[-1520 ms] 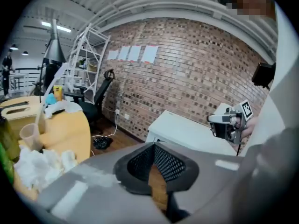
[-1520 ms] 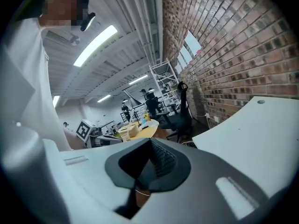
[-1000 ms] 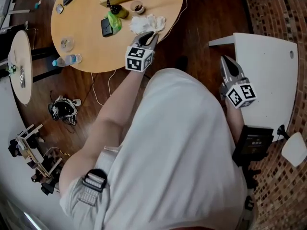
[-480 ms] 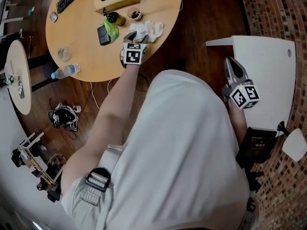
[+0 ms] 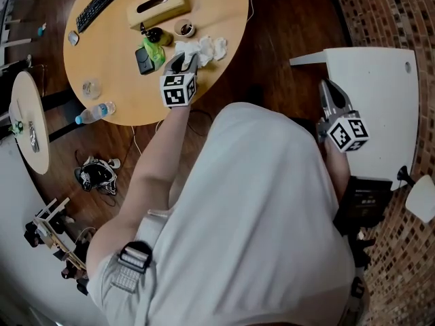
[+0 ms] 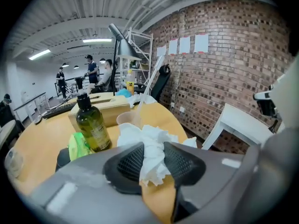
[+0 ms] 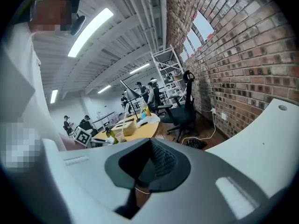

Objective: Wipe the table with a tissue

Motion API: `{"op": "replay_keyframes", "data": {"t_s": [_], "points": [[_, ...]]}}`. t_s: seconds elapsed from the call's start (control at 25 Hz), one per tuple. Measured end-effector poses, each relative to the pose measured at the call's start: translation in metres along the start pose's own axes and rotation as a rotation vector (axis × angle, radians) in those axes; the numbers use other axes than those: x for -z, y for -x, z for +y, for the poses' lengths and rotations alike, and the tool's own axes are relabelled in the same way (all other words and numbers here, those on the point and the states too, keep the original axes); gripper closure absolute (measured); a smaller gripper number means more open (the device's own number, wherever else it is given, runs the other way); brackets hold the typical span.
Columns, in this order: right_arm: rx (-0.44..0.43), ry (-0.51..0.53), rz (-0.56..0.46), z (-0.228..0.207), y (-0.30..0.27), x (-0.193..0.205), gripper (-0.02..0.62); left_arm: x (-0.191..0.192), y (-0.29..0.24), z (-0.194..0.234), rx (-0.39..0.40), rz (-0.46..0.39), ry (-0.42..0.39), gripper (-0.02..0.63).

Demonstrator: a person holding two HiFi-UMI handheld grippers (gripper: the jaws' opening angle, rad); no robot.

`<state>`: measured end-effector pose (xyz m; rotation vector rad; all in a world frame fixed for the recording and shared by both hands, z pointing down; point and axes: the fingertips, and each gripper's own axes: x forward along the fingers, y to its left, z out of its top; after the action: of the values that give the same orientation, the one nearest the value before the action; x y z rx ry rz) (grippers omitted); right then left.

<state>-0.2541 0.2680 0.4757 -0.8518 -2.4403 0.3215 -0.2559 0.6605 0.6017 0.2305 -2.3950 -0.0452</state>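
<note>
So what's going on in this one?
A person holds a gripper in each hand at a round wooden table. The left gripper is down at the crumpled white tissue lying on that table, and its jaws are closing with the tissue between them, not yet clamped. The right gripper is held off to the side by a white table, with its jaws together and empty.
</note>
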Motion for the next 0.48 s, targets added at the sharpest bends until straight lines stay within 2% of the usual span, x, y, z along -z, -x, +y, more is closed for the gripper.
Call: {"op": "replay_keyframes", "data": {"t_s": [0.24,0.48], "points": [[0.031,-0.024,-0.032,-0.004,0.002,-0.001,0.588,-0.035,0.011,-0.062,0.165,-0.103,-0.063,0.474],[0.123,-0.064,-0.082,-0.022,0.029,0.003,0.588,-0.064,-0.014,-0.165,0.438,-0.146,-0.16,0.483]]}}
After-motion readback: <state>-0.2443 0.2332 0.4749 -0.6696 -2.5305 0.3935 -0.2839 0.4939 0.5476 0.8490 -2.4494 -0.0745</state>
